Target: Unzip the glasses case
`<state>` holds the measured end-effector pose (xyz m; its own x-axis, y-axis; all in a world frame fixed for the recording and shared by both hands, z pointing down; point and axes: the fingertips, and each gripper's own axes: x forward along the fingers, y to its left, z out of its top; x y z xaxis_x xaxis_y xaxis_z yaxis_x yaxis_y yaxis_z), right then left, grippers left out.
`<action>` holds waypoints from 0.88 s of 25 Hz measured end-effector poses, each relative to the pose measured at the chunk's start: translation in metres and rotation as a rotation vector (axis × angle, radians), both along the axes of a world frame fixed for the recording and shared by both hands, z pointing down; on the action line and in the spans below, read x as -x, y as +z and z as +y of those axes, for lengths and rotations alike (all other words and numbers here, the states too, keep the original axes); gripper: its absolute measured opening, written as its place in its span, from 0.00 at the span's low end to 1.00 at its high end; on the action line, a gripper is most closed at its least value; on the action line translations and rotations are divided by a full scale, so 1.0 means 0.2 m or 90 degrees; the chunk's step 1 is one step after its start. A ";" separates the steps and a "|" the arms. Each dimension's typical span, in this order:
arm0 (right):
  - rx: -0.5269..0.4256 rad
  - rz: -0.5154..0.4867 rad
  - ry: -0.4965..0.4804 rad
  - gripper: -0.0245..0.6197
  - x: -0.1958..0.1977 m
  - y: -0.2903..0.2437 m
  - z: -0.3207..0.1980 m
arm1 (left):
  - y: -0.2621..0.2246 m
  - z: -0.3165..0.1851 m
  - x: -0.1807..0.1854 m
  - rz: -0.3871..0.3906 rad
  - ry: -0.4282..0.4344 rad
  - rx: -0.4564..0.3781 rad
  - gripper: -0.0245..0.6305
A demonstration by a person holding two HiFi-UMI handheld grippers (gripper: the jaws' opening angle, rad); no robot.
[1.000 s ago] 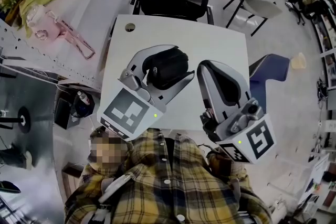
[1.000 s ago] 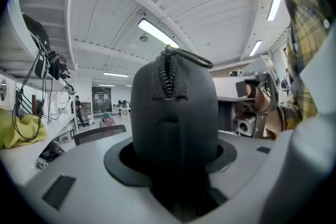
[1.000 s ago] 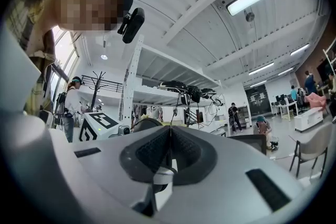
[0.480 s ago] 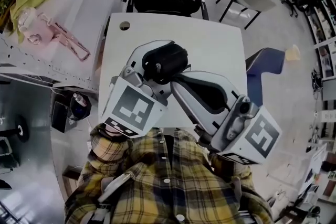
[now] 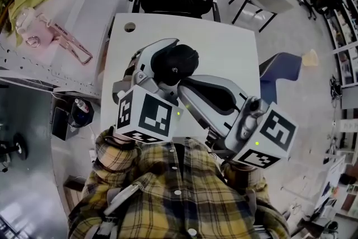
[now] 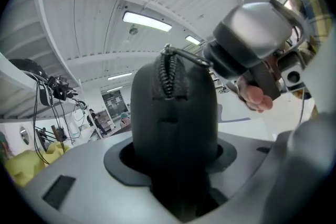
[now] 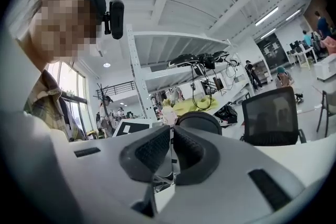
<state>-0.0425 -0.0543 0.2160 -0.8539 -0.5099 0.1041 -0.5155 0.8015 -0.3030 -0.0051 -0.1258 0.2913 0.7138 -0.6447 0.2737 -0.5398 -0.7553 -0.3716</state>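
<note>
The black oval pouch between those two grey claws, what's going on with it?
A person in a yellow plaid shirt is working over a white table with a hand-held gripper in each hand. The left gripper clamps a black fabric glasses case. The right gripper has its jaws pinched together on the small metal zipper pull at the case's end. The zipper teeth there look closed, so the unzipping seems not yet begun.

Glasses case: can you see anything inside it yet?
No. The glasses case, clamped in the left gripper, shows zipper teeth meshed, so its contents are covered. The right gripper pinches the zipper pull.
</note>
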 end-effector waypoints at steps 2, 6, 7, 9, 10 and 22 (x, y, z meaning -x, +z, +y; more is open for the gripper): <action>0.015 -0.006 -0.003 0.05 -0.02 0.02 -0.01 | 0.01 -0.02 0.00 -0.022 -0.011 -0.011 0.41; 0.049 -0.026 -0.015 0.11 -0.04 0.05 -0.02 | 0.03 -0.04 -0.01 -0.060 -0.028 -0.026 0.41; 0.059 -0.030 -0.018 0.11 -0.05 0.06 -0.02 | 0.04 -0.05 -0.01 -0.073 -0.034 -0.031 0.41; 0.088 -0.046 -0.027 0.11 -0.06 0.08 -0.03 | 0.05 -0.07 0.00 -0.109 -0.055 -0.050 0.41; 0.107 -0.059 -0.033 0.11 -0.06 0.09 -0.04 | 0.05 -0.08 0.01 -0.132 -0.068 -0.063 0.41; 0.297 -0.199 -0.141 0.11 -0.10 0.16 -0.05 | 0.00 -0.15 0.02 -0.307 -0.126 -0.207 0.41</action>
